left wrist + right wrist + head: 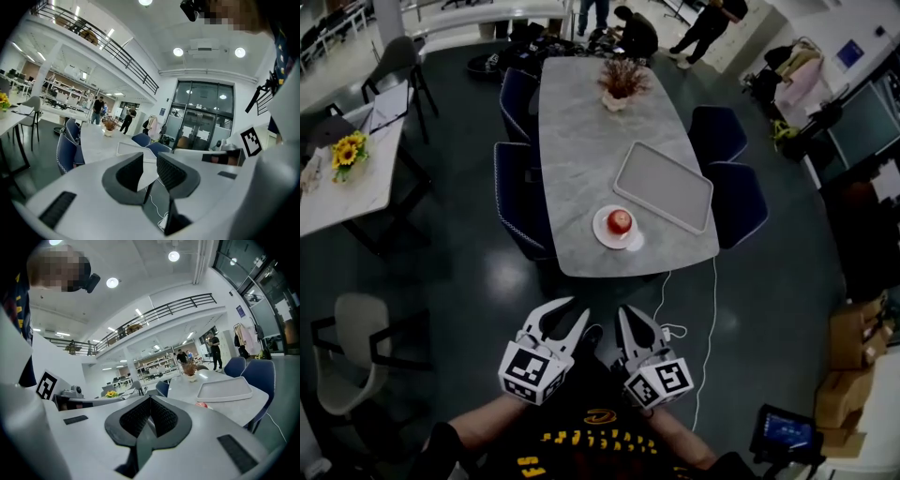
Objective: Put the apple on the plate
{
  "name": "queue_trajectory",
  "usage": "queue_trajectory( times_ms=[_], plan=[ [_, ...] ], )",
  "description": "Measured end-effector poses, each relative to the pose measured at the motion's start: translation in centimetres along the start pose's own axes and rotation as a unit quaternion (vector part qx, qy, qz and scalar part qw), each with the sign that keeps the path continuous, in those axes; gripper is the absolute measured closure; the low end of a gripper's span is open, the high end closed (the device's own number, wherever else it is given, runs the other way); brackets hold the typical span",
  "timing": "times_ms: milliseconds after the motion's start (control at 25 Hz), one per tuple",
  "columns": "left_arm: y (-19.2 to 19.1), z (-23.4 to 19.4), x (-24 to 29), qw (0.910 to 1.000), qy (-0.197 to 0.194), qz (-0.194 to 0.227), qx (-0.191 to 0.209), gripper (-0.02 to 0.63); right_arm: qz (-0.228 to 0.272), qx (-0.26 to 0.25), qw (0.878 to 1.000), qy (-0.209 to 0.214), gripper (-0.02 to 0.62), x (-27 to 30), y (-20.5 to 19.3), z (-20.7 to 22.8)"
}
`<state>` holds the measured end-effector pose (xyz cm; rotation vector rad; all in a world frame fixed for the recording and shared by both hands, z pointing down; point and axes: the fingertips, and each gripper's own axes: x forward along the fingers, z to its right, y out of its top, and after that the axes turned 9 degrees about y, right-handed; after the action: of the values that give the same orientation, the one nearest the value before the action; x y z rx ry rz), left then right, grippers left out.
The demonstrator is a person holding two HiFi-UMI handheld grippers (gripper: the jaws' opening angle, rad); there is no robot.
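A red apple (620, 221) rests on a small white plate (604, 235) near the front edge of the long grey table (581, 141). Both grippers are held low, well short of the table, above the dark floor. My left gripper (573, 312) is open with nothing between its fingers; in the left gripper view its jaws (150, 168) stand a little apart. My right gripper (624, 317) is shut and empty, its pads pressed together (149, 417). A sliver of the apple (201, 404) shows just past the right gripper's body.
A grey tray (663, 186) lies right of the plate, and a vase of dried flowers (622, 82) stands at the far end. Blue chairs (517, 192) flank the table. A white cable (709, 319) hangs from its front edge. People stand beyond the table.
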<state>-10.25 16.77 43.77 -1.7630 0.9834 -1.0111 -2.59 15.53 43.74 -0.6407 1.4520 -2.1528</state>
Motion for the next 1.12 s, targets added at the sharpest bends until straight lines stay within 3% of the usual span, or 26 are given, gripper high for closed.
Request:
queue_trajectory(
  times_ms=[600,880,1120],
  plan=[
    [2.3,1.8,11.1,0.9981,0.060,-0.005,0.014,0.514,-0.013,0.016,1.000,0.022,0.589,2.3,4.0,13.2],
    [2.0,1.4,14.4,0.9934,0.103,-0.020,0.046,0.514,-0.033,0.035,0.999,0.018,0.589,2.4,3.0,18.4],
    [-0.2,-0.5,16.9,0.9915,0.112,-0.055,0.038,0.514,-0.057,0.042,0.997,0.010,0.588,3.4,1.3,21.2]
  ],
)
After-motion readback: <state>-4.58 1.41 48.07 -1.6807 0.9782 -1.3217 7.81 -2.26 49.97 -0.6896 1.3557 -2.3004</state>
